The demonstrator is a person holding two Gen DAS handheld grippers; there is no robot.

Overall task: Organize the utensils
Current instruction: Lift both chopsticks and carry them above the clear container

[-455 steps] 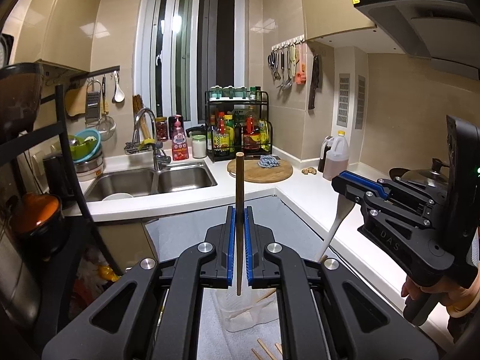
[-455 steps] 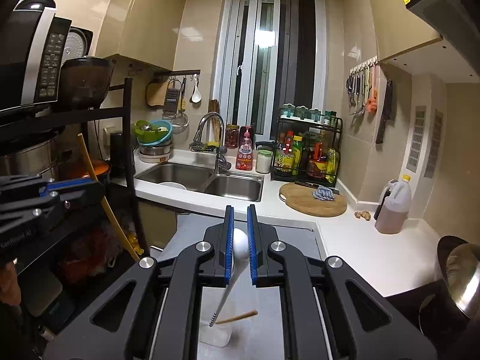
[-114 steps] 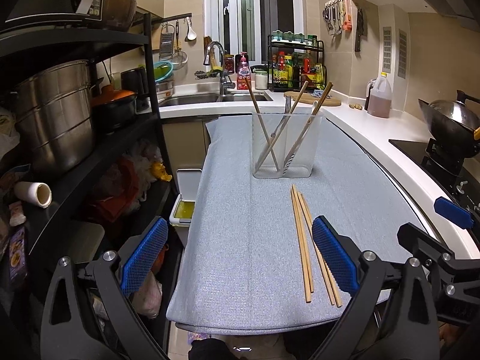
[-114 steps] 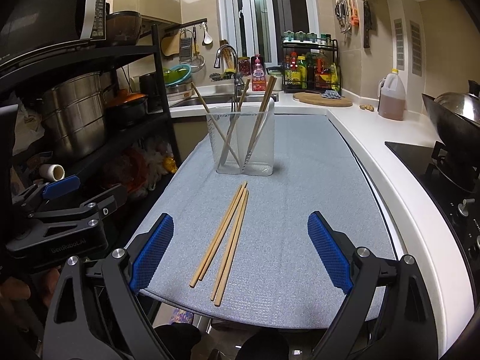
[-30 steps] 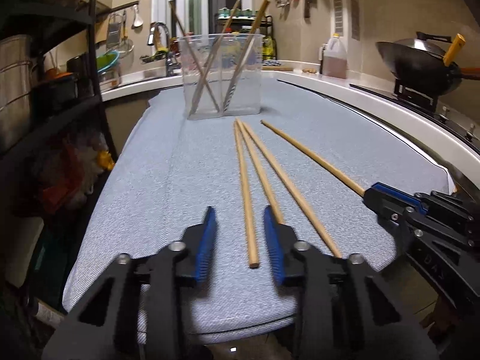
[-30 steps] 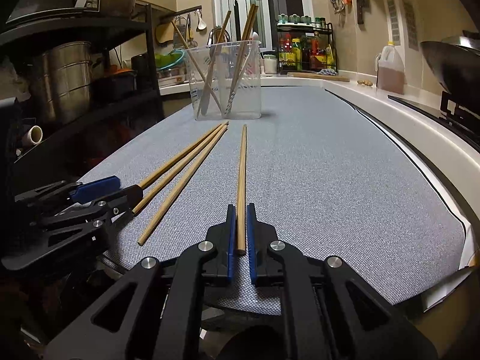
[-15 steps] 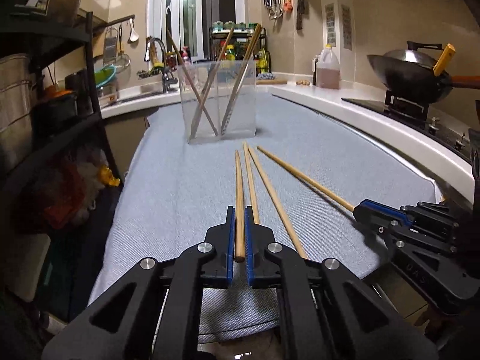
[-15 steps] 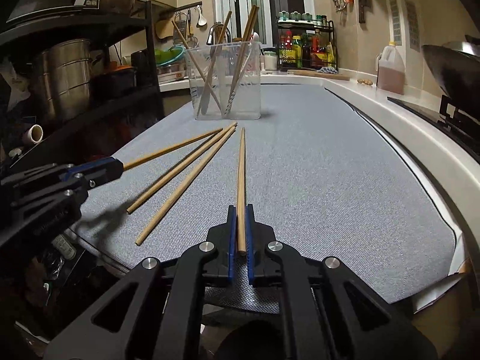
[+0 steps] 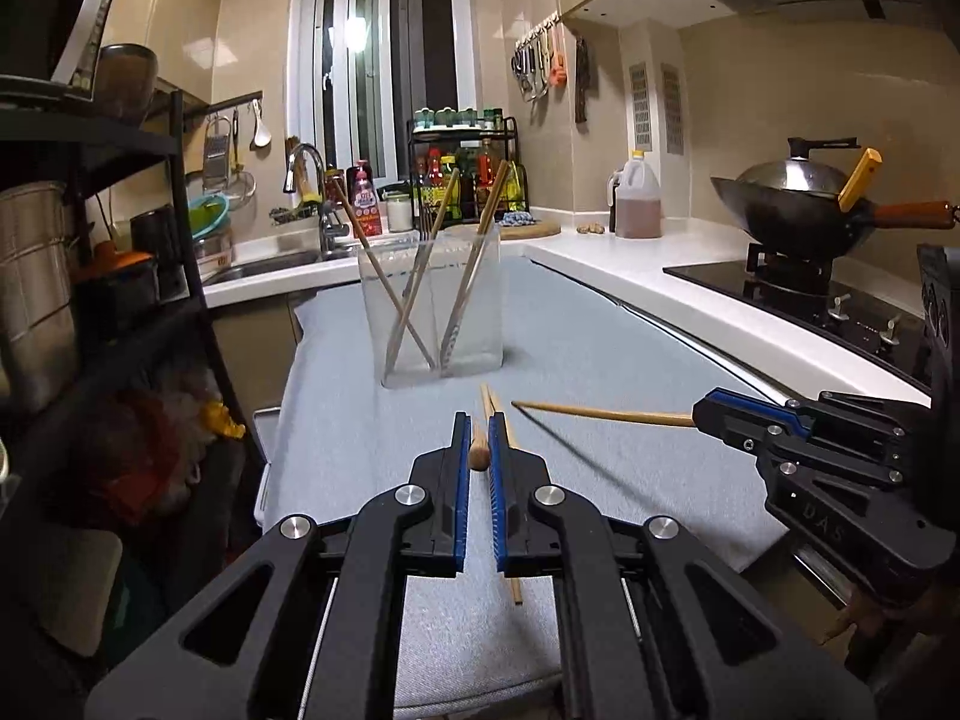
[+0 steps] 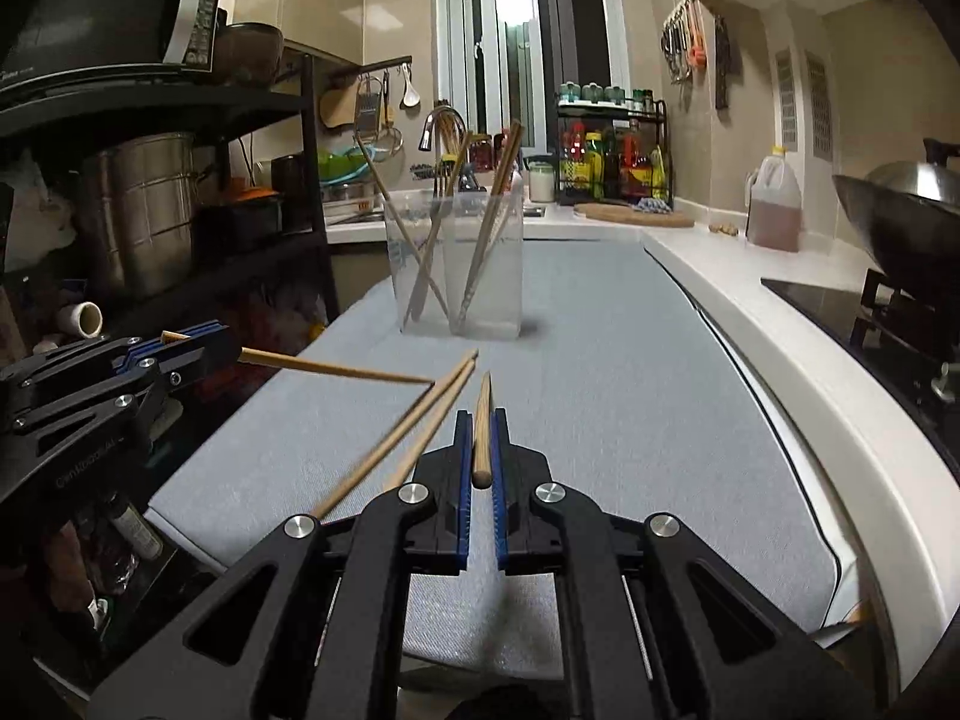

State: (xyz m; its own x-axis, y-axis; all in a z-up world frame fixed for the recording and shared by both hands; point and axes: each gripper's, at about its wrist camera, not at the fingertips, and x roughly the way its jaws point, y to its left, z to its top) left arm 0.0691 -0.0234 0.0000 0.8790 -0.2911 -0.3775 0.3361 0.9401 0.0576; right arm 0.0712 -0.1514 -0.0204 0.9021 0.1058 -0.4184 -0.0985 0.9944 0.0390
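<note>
My left gripper point(image 9: 478, 420) is shut on the thick end of a wooden chopstick point(image 9: 478, 450), held above the grey mat point(image 9: 600, 468). The right gripper point(image 10: 480, 417) is shut on another chopstick point(image 10: 482, 420), also lifted. Each shows in the other view: the right gripper point(image 9: 714, 414) with its chopstick point(image 9: 600, 414), the left gripper point(image 10: 198, 348) with its chopstick point(image 10: 336, 369). Two chopsticks point(image 10: 414, 432) still lie side by side on the mat. Beyond them stands a clear container point(image 9: 432, 306) point(image 10: 459, 264) with chopsticks and a fork leaning inside.
A black shelf rack point(image 10: 300, 180) with a steel pot point(image 10: 144, 216) lines the left edge. A wok point(image 9: 792, 210) sits on the hob at right, an oil jug point(image 9: 637, 198) on the white counter. Sink, bottle rack and cutting board are at the back.
The left gripper closed on a chopstick a second ago. Both grippers have since risen, lifting their chopsticks off the mat; two chopsticks stay lying there.
</note>
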